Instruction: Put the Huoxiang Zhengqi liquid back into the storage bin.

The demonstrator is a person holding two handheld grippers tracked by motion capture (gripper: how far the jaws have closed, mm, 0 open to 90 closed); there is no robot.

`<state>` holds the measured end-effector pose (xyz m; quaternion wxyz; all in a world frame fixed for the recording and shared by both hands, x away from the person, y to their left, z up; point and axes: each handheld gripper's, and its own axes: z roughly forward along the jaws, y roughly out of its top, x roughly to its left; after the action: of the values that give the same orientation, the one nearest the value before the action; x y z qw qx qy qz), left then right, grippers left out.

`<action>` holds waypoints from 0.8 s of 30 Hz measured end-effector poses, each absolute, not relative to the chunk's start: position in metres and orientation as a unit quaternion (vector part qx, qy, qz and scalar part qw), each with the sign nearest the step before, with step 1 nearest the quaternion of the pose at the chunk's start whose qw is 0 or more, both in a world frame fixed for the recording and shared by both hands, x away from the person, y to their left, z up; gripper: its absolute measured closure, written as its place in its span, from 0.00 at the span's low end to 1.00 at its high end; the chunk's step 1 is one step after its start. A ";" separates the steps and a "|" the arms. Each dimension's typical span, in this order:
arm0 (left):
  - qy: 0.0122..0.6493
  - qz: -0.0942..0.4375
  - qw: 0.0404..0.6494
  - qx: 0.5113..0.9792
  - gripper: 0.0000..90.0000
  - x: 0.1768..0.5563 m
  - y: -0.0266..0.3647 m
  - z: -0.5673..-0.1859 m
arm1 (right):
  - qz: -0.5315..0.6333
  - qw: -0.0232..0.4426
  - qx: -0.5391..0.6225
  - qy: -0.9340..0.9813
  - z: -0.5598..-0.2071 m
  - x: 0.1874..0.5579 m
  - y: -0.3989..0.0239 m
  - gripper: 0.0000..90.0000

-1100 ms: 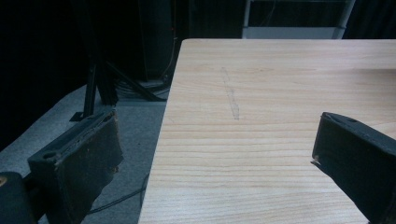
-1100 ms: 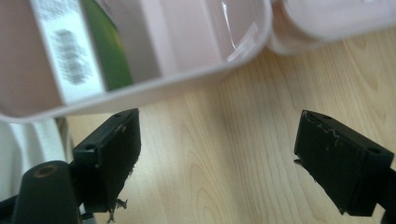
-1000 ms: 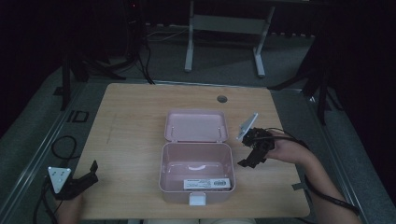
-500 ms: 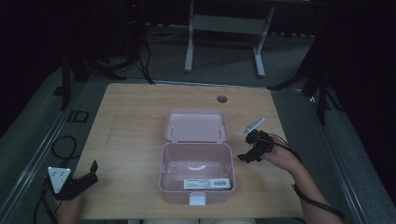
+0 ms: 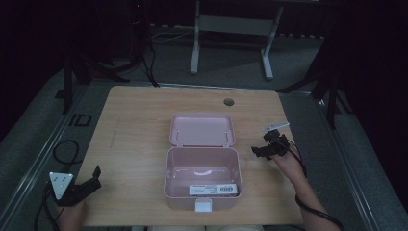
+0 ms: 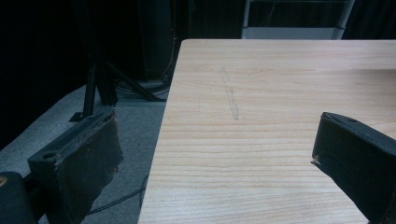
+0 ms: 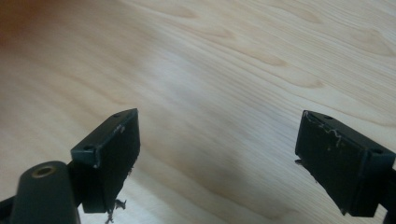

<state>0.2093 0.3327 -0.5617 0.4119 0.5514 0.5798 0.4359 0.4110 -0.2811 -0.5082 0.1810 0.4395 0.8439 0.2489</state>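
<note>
Pink box [image 5: 201, 185] sits open mid-table, lid [image 5: 202, 130] laid flat behind it; a label strip [image 5: 213, 189] lies inside near the front wall. Right gripper [image 5: 260, 152] hovers just beside the box's right wall, jaws spread, empty. Left gripper [image 5: 94, 177] rests at the table's [image 5: 134, 125] near-left corner, jaws spread, empty. Likely step is reaching the box: approach level, square to the wall, close slowly.

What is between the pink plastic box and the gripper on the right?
Nothing: in the high view, bare wooden table separates the open pink plastic box from the right gripper.
</note>
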 end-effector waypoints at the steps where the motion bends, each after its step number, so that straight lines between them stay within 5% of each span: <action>1: 0.580 0.436 0.412 0.552 0.02 0.209 0.333 -0.562 | 0.249 0.182 0.444 0.841 -0.509 0.411 -0.283 0.15; 24: 0.581 0.436 0.413 0.549 0.02 0.209 0.333 -0.562 | 0.299 0.258 0.539 0.744 -0.526 0.399 -0.315 0.15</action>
<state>0.2091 0.3330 -0.5617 0.4130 0.5493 0.5812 0.4357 0.3994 -0.3154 -0.5259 0.2577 0.5387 0.7444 0.2987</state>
